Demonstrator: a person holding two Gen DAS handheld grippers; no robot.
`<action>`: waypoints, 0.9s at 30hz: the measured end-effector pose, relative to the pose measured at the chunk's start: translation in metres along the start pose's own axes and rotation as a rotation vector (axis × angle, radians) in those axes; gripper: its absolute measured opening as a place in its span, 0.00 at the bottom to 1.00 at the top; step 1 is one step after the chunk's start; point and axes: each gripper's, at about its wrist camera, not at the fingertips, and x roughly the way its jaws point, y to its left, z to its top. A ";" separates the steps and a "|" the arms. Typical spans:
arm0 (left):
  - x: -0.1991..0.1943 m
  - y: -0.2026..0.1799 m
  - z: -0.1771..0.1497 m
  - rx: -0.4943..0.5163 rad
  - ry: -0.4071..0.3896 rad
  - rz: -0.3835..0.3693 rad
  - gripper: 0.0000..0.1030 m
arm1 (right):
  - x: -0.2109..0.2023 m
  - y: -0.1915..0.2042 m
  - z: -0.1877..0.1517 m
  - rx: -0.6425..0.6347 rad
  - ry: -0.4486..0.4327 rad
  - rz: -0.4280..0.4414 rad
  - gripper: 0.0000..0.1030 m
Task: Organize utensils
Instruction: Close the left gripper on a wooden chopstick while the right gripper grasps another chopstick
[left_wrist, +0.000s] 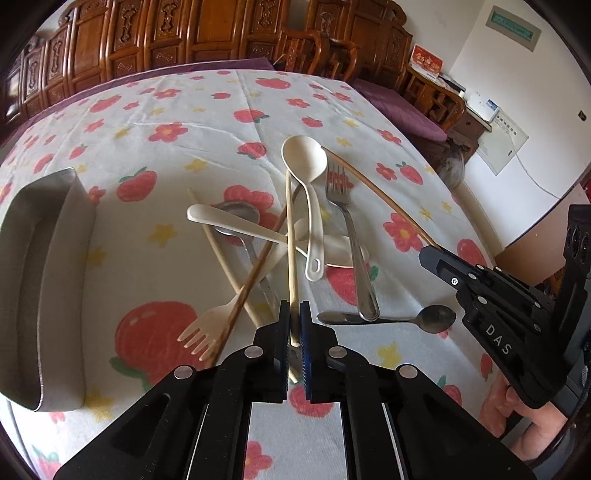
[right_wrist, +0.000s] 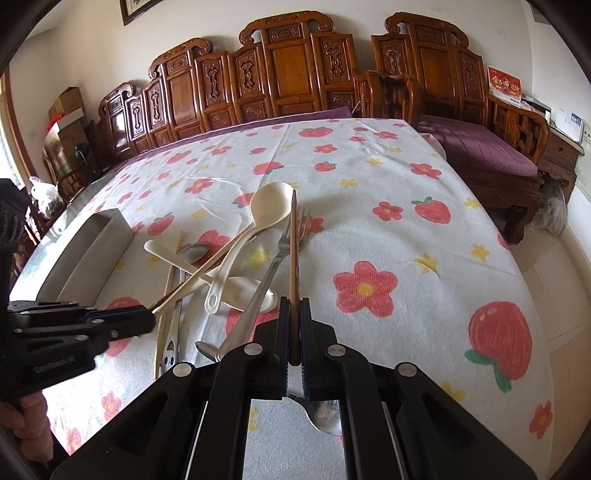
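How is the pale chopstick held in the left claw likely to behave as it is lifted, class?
The pale chopstick looks thin and straight, so probably stiff and light. Gripped at one end by the left claw, it may pivot. Lying across the white spoon, it could nudge it.

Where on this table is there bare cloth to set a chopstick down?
Free: the cloth right of the metal fork, and the far stretch beyond the big cream spoon. Crowded: the pile between the fork and the steel container.

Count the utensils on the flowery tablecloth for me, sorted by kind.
Chopsticks: 4, one gripped in the left tool, one in the right tool
Spoons: 4
Forks: 2
Total: 10
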 end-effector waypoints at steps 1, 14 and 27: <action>-0.005 0.002 0.000 0.002 -0.008 0.006 0.04 | -0.001 0.002 0.000 -0.004 -0.003 0.002 0.06; -0.076 0.051 -0.001 0.010 -0.109 0.078 0.04 | -0.015 0.036 0.007 -0.046 -0.029 0.066 0.06; -0.129 0.115 -0.021 0.037 -0.176 0.118 0.04 | -0.031 0.090 0.014 -0.084 -0.058 0.130 0.06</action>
